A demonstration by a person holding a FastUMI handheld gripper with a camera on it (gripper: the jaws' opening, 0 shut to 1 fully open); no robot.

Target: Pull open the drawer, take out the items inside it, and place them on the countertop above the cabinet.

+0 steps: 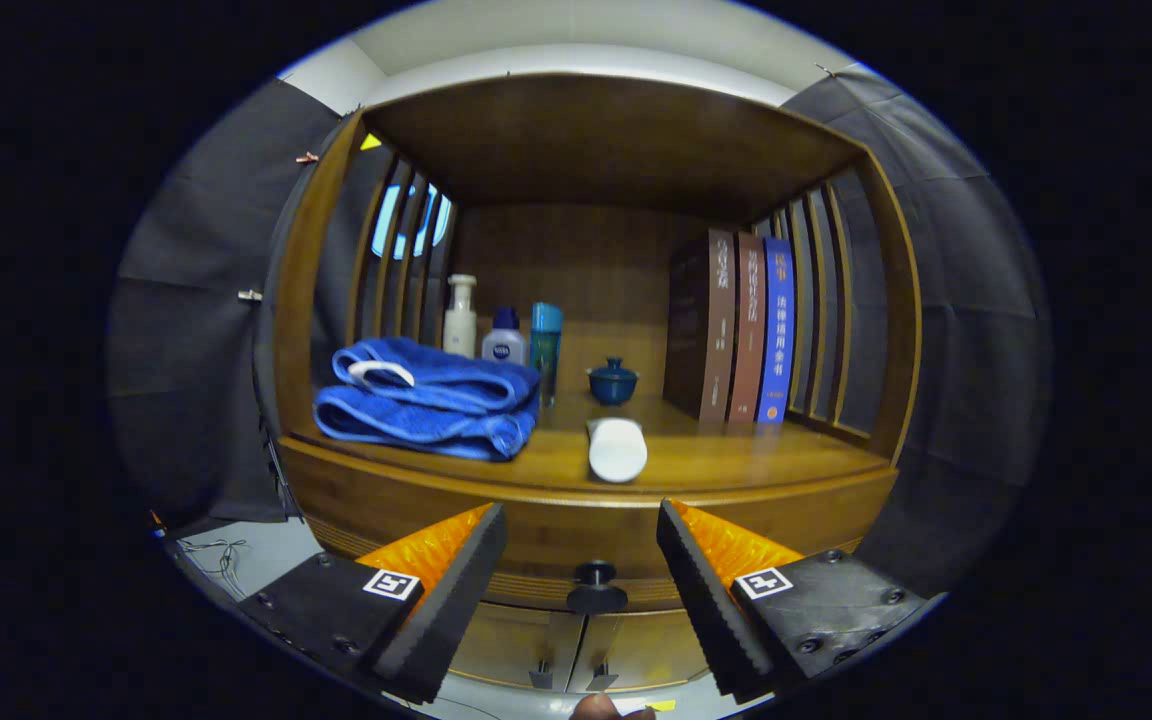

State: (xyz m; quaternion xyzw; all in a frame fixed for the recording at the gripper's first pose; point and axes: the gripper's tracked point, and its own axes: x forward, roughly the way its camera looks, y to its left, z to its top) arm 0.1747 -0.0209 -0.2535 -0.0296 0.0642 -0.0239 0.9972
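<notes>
The claw (581, 560) is spread wide and holds nothing; the drawer's dark round knob (596, 586) sits in the gap between its fingers, just beyond the tips. The drawer (576, 545) looks shut, its front flush under the desk's edge, so what lies inside is hidden. That fits either a drawer waiting to be pulled or one pushed back after emptying. If a pull is due, keep the knob centred between the fingers, pinch its narrow neck squarely, and draw straight back. Beyond the tips, on the desk (736, 455), a white cylinder (617, 449) lies on its side. Left of it sit folded blue towels (426, 402); farther back stand three bottles (502, 333), a small lidded blue cup (612, 381) and three upright books (736, 328).
</notes>
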